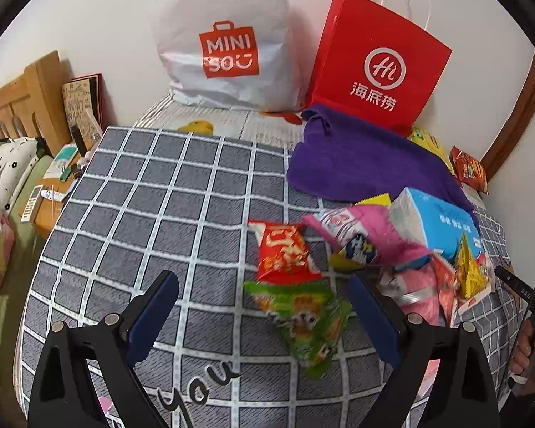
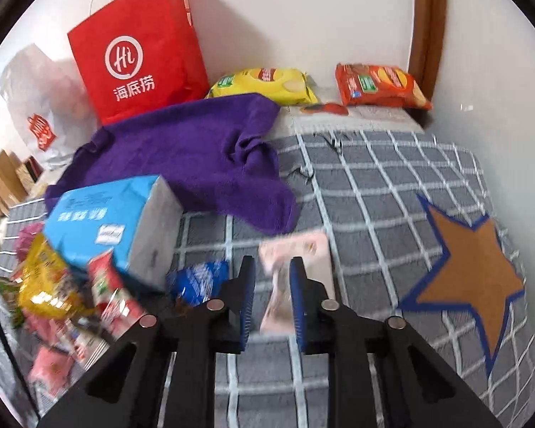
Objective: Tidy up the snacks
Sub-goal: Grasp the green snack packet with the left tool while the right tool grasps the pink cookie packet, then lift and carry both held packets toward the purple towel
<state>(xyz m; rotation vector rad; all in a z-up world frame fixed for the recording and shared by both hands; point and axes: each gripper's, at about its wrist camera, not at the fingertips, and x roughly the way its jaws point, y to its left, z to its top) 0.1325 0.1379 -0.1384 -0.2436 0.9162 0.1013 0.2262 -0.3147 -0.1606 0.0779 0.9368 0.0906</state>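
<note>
Early in the job, by the look of it. Spread over a bed (image 1: pixel 132 214) with a grey checked cover: a heap of mixed snack packets (image 2: pixel 64 296) piled against a blue tissue pack (image 2: pixel 103 224), most of it unsorted. Beyond the heap, a purple towel (image 2: pixel 182 153), a red paper bag (image 2: pixel 139 50) and a white shopping bag (image 1: pixel 224 35) propped at the wall. Only two things looking already set apart: a yellow chip bag (image 2: pixel 264 83) and an orange chip bag (image 2: pixel 378 85), side by side at the far edge near the wall. Nearly everything else left to place, judging from the pile.

Left gripper (image 1: pixel 264 317) with jaws standing wide, pads clear of any packet. Between them, lower in view, a green snack packet (image 1: pixel 303 321) lying flat on the cover, nearer the right-hand pad; just beyond its top edge and overlapping it, a red snack packet (image 1: pixel 285 253). Neither gripped.

Right gripper (image 2: pixel 273 303) with jaws drawn narrow and clamped on a pale pink packet (image 2: pixel 296 249), blurred, its upper part sticking out past the pad tips over the checked cover. Just to the left of those jaws, a small blue packet (image 2: pixel 199 281), apart from the pads.
</note>
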